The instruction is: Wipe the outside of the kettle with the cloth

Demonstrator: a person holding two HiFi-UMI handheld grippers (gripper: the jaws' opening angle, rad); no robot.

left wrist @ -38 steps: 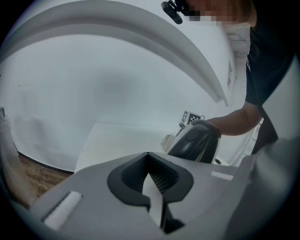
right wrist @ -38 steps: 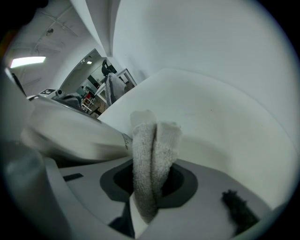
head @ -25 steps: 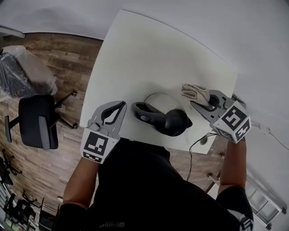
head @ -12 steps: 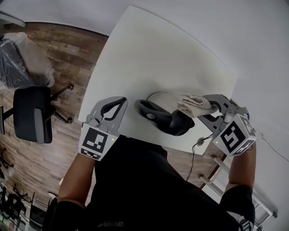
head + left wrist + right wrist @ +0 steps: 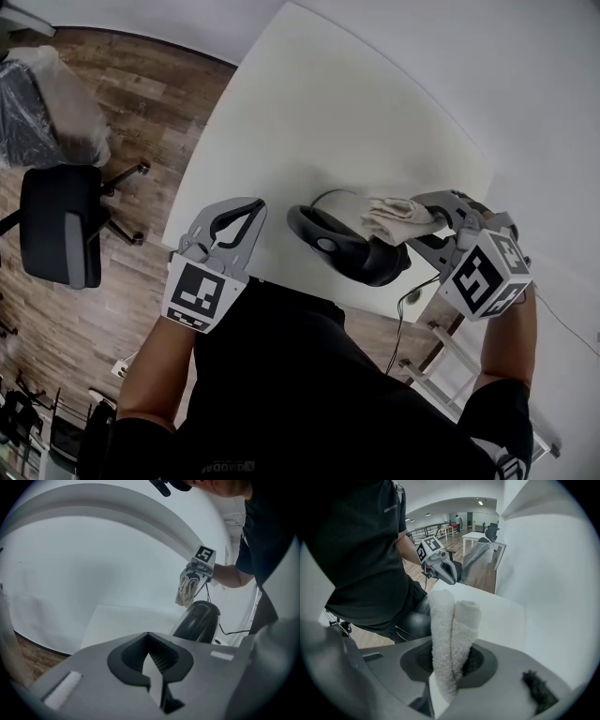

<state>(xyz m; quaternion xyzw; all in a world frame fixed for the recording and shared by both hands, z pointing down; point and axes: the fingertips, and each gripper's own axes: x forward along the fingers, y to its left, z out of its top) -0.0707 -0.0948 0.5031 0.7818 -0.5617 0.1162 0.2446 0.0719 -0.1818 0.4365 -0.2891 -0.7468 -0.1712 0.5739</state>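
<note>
The kettle (image 5: pixel 349 246), grey-bodied with a black lid and handle, stands on the white table (image 5: pixel 309 112) near its front edge. My right gripper (image 5: pixel 420 217) is shut on a folded white cloth (image 5: pixel 392 217), which hangs over the kettle's upper right side; contact cannot be told. In the right gripper view the cloth (image 5: pixel 451 630) fills the jaws of the right gripper (image 5: pixel 450 667), with the dark kettle (image 5: pixel 414 623) just beyond. My left gripper (image 5: pixel 246 214) is shut on nothing, left of the kettle. The left gripper view shows the kettle (image 5: pixel 199 620) and the cloth (image 5: pixel 188 588) above it.
A black cable (image 5: pixel 412 295) runs off the table's front edge by the kettle. A white wall borders the table's far and right sides. On the wooden floor to the left stand an office chair (image 5: pixel 61 225) and a plastic-wrapped bundle (image 5: pixel 47 103). A metal rack (image 5: pixel 459 361) stands lower right.
My right gripper has carried the cloth leftward from beside the kettle to over its upper right side. The left gripper has hardly moved.
</note>
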